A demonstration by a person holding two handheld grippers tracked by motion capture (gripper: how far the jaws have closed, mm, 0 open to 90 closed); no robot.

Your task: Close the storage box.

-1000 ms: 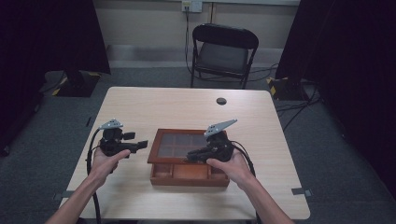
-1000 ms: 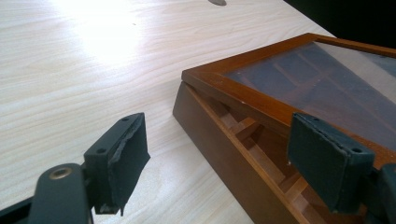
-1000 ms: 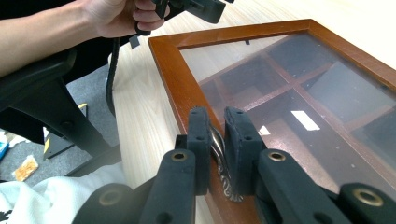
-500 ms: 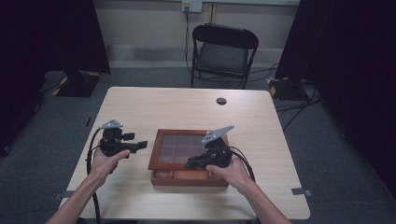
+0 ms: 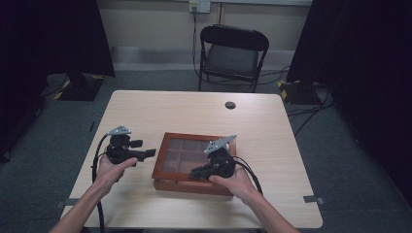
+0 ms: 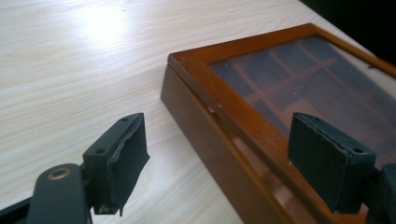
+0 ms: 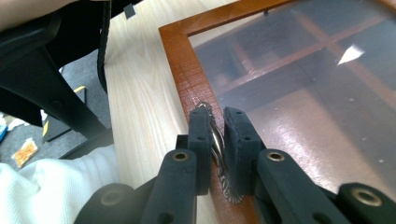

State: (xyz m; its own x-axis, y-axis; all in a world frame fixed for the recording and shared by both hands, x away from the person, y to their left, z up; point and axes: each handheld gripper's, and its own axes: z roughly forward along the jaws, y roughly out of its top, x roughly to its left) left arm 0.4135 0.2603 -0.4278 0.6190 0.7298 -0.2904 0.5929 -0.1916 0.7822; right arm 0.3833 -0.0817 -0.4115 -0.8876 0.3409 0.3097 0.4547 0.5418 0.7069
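Observation:
A shallow wooden box (image 5: 162, 165) with a glass lid over several compartments lies in the middle of the table. My right gripper (image 5: 195, 173) is at its front edge, shut on the lid's small twisted metal handle (image 7: 216, 138); the pads (image 7: 200, 126) pinch it from both sides over the lid frame (image 7: 187, 70). My left gripper (image 5: 149, 153) hovers just left of the box, open with nothing between its jaws. Its view shows the box's left side (image 6: 201, 130), with a thin gap under the lid toward the front.
The light wood table (image 5: 170, 111) carries a small black round thing (image 5: 230, 105) near its far edge. A black folding chair (image 5: 233, 48) stands beyond the table. Dark curtains hang on both sides.
My right gripper has sunk with the handle, and the lid's front edge has come down toward the box. The left gripper has stayed where it was.

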